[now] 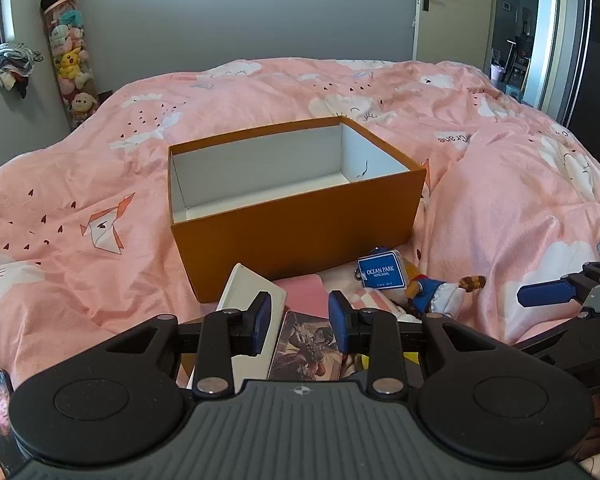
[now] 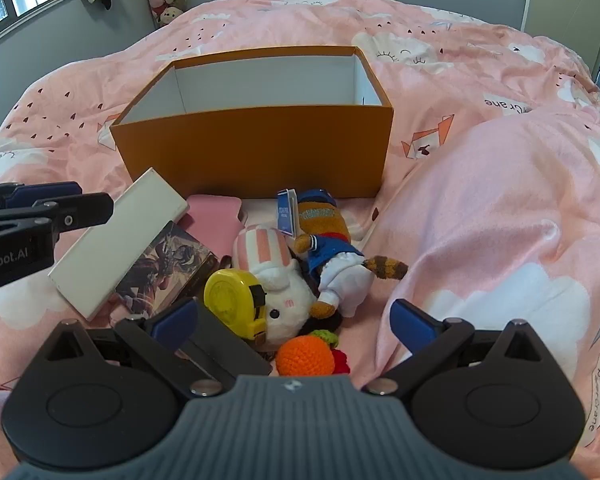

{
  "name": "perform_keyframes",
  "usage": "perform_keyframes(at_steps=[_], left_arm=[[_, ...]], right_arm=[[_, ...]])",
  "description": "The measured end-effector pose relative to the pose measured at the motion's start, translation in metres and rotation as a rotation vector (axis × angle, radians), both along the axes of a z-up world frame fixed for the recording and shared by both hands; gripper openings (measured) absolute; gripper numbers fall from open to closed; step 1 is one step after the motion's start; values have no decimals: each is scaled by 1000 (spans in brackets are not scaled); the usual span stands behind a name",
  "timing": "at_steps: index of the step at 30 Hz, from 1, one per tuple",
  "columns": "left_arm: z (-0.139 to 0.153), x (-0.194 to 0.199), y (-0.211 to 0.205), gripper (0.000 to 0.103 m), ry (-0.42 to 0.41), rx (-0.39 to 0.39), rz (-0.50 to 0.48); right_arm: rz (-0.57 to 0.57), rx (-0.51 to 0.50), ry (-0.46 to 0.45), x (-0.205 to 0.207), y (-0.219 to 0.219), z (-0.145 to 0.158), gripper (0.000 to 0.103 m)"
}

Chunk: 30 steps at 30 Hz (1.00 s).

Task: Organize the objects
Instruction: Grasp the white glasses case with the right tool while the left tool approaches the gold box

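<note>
Before orange box point(image 2: 256, 148): toys, tape measure point(image 2: 236, 302); L point(image 1: 299, 322) & R point(image 2: 294, 320) hand-held grippers released.

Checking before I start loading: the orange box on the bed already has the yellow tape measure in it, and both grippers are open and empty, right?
Not quite. The orange box shows only bare white walls and floor where visible; the yellow tape measure lies outside it on the bed, among the toys, as the right wrist view shows. The left gripper and right gripper are indeed open and empty.
</note>
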<state>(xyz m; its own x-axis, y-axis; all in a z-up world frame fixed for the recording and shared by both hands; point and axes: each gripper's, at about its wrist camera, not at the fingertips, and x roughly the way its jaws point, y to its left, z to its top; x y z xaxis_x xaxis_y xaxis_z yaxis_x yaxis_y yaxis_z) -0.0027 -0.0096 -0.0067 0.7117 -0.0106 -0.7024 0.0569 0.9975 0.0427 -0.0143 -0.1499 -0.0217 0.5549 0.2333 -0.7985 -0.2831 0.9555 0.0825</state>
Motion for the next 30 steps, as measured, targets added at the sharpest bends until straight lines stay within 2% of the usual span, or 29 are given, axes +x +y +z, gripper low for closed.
perform_keyframes(at_steps=[15,18,23,28,30], left_arm=[[0,0,0,38,19,5,-37],[2,0,6,38,14,-8,-26],[2,0,22,37,22,15,-5],[-9,3,36,37,116,15,-26],[-12,3,40,37,131,18,-37]], right_arm=[[-5,5,22,2,0,-2,102],[1,16,29,3,-1,-2,102],[26,25,14,6,1,0,101],[101,28,29,18,14,0,76],[139,37,45,24,22,1,71]])
